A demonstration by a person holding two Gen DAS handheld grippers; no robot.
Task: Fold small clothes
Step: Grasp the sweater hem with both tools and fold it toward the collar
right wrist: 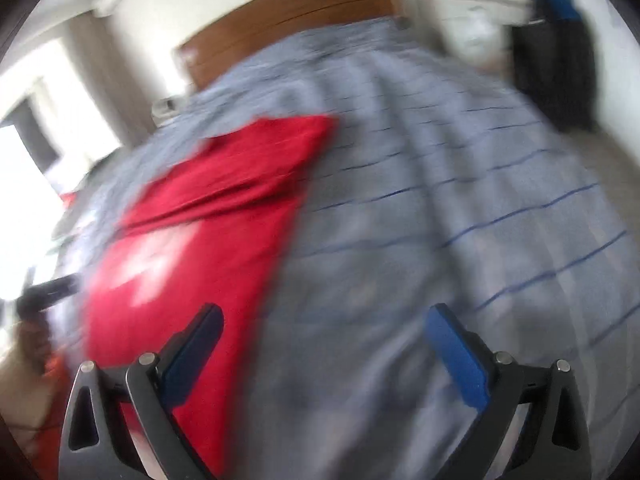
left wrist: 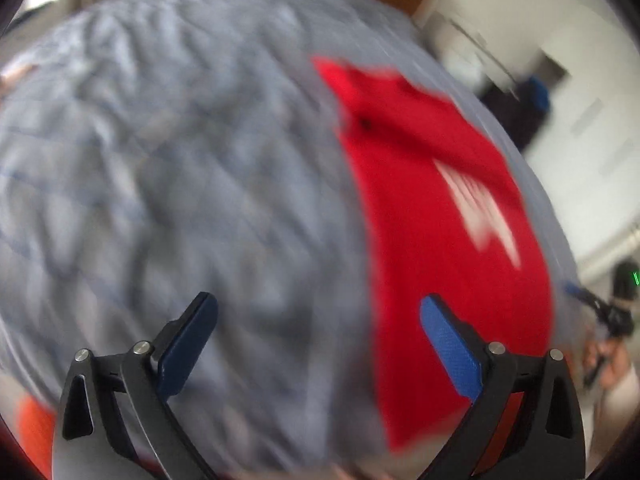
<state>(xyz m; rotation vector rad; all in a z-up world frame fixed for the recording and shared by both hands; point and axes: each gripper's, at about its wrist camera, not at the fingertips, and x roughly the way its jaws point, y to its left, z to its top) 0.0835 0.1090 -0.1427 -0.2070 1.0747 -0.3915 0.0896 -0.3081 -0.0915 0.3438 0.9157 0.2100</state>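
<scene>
Our left gripper (left wrist: 318, 320) hangs with its blue pads spread wide and nothing between them, above the grey striped bedspread (left wrist: 180, 168), its right pad over the edge of the red garment (left wrist: 432, 216). Our right gripper (right wrist: 322, 332) is likewise spread apart and empty. The garment (right wrist: 208, 224), with its blurred white print, lies flat on the bedspread (right wrist: 460, 200) below the wooden headboard (right wrist: 296, 12).

Red garment (right wrist: 208, 216): matt cloth. Bedcover (right wrist: 440, 208): matt, creased striped cloth. Headboard (right wrist: 288, 12): smooth wood.
</scene>
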